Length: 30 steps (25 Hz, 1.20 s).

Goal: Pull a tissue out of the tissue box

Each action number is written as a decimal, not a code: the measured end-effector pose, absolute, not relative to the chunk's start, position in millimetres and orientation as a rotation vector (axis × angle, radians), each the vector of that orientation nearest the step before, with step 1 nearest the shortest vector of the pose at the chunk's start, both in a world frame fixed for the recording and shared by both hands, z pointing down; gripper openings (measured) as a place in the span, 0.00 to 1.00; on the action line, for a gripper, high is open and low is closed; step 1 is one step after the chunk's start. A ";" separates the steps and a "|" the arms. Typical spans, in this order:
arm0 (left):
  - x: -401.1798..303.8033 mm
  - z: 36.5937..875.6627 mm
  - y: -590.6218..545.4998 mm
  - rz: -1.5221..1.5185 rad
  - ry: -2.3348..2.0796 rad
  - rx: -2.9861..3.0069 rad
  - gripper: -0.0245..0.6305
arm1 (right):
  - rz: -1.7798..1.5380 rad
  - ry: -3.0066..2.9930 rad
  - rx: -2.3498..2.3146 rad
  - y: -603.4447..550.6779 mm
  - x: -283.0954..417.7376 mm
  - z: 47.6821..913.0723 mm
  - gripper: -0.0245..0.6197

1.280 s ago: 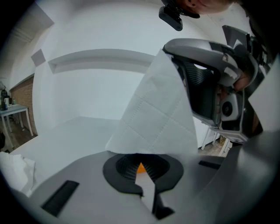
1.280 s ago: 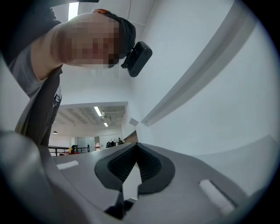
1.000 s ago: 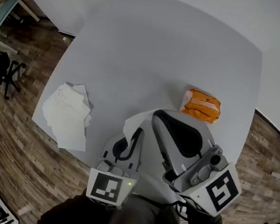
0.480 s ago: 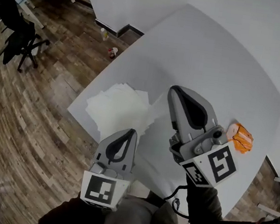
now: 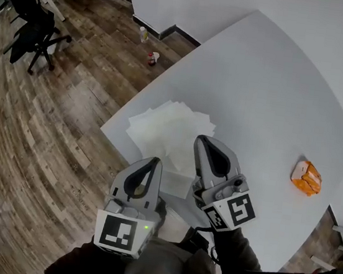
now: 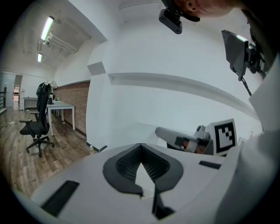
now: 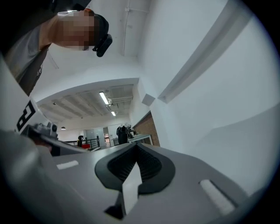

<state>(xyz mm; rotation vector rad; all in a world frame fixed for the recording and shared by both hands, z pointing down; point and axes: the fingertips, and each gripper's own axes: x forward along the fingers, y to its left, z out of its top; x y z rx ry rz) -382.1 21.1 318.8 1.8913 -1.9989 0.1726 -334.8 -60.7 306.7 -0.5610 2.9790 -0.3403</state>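
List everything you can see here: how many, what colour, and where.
table: one, white, fills the right of the head view
tissue pile: one, white, loose sheets near the table's left edge
tissue pack: one, orange, far right on the table
office chair: one, black, upper left on the floor
bottles: two, one pale, one reddish, on the floor beyond the table
floor: brown wood, left side
tissue: one, white, pinched in the right tool
left tool: one, grey with black pads, jaws together, bottom centre
right tool: one, grey with black pads, shut on the tissue, beside the left one
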 end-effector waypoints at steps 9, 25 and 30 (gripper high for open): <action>-384.2 334.8 21.8 0.182 -1.995 1.920 0.04 | -0.678 3.141 -0.641 -21.4 -330.6 408.0 0.22; -218.1 285.8 65.8 0.203 -1.941 2.124 0.04 | -0.622 2.957 -0.849 54.4 -142.5 329.6 0.27; -114.4 231.5 77.1 0.053 -1.876 2.326 0.04 | -0.507 2.769 -1.088 76.5 -26.2 238.6 0.21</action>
